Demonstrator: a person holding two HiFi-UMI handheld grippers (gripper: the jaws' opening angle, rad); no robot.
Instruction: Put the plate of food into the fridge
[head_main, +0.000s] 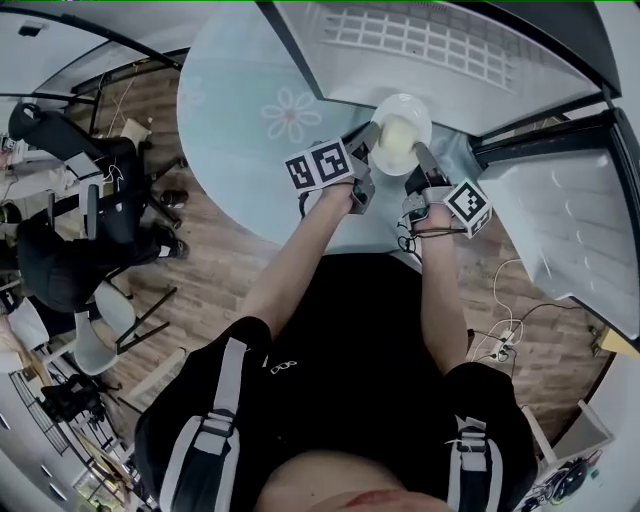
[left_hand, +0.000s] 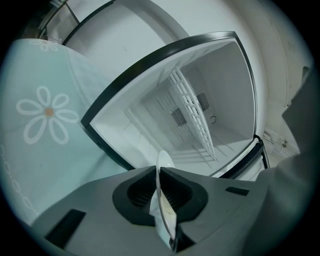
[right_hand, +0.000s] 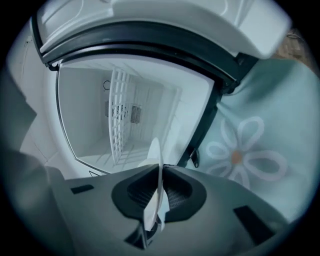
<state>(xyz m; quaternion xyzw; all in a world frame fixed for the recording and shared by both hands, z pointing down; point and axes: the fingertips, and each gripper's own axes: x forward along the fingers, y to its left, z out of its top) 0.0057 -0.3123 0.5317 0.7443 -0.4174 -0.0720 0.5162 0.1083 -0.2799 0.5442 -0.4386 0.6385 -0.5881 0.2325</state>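
Observation:
A white plate (head_main: 401, 133) with pale food on it hangs in front of the open fridge (head_main: 440, 50). My left gripper (head_main: 368, 148) is shut on the plate's left rim and my right gripper (head_main: 420, 158) is shut on its right rim. In the left gripper view the plate (left_hand: 161, 170) shows edge-on between the jaws of the left gripper (left_hand: 161, 192), with the fridge (left_hand: 200, 125) interior beyond. In the right gripper view the plate (right_hand: 155, 160) stands edge-on in the right gripper (right_hand: 159, 192), facing the fridge (right_hand: 125, 115) cavity and its wire shelf (right_hand: 117, 120).
A pale blue flowered cloth (head_main: 250, 120) covers a surface to the left of the fridge. The fridge door (head_main: 570, 220) stands open at the right. A black chair (head_main: 100, 190) and cables sit on the wooden floor at the left.

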